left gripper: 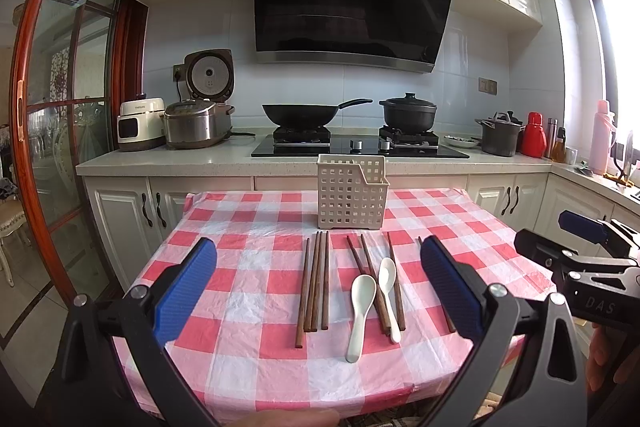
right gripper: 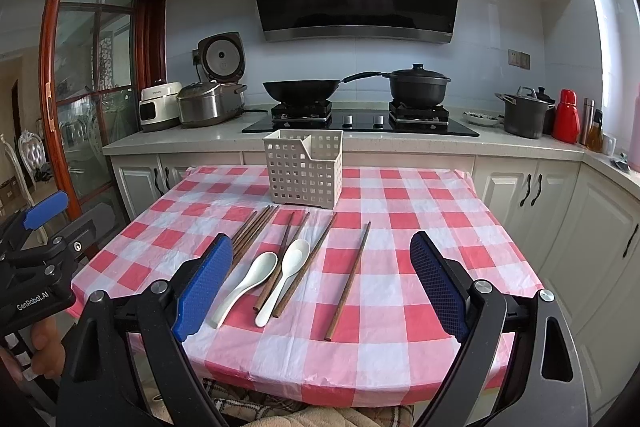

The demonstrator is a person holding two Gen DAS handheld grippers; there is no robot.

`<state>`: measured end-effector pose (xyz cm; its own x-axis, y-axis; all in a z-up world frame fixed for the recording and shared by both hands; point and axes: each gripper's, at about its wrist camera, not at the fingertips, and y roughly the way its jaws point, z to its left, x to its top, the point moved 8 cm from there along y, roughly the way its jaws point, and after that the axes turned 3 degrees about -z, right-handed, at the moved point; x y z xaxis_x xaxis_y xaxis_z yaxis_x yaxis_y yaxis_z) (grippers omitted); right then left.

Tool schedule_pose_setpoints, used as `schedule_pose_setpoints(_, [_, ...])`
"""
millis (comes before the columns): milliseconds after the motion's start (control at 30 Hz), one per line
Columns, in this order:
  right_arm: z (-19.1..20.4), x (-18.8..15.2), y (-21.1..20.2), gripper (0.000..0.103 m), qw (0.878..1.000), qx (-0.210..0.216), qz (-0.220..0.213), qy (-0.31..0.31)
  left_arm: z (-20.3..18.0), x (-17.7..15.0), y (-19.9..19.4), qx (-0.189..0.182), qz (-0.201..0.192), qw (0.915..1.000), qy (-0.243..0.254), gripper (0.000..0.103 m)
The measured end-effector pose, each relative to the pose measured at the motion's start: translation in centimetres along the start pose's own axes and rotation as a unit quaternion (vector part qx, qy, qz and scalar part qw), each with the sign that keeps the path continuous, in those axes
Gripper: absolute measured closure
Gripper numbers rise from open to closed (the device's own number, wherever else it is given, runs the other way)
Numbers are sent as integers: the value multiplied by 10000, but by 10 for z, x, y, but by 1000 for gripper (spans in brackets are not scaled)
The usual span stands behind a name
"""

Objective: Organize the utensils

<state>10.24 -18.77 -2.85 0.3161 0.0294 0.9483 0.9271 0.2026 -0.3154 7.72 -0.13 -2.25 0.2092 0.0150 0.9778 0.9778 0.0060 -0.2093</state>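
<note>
- Wooden chopsticks (left gripper: 316,283) and two white spoons (left gripper: 362,315) lie loose at the centre of the frame, on a red-and-white checked tablecloth (left gripper: 248,307).
- A white perforated holder (left gripper: 352,193) stands upright above them, near the table's far edge.
- The left gripper (left gripper: 318,291), bottom of its view, has its blue fingers (left gripper: 186,291) wide apart, holding nothing.
- The right gripper (right gripper: 322,283), likewise low in its view, is spread and empty.
</note>
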Motion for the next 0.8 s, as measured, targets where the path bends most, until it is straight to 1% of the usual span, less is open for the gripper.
schedule_pose_setpoints(100, [0,-1,1,18,10000,11,27,16,3,-5,-1,-1,23,10000,9,5])
schedule_pose_setpoints(600, [0,-5,4,18,10000,29,69,33,4,-7,-1,5,42,10000,14,5])
schedule_pose_setpoints(800, [0,-5,5,18,10000,29,85,41,8,-13,2,93,132,9999,27,5])
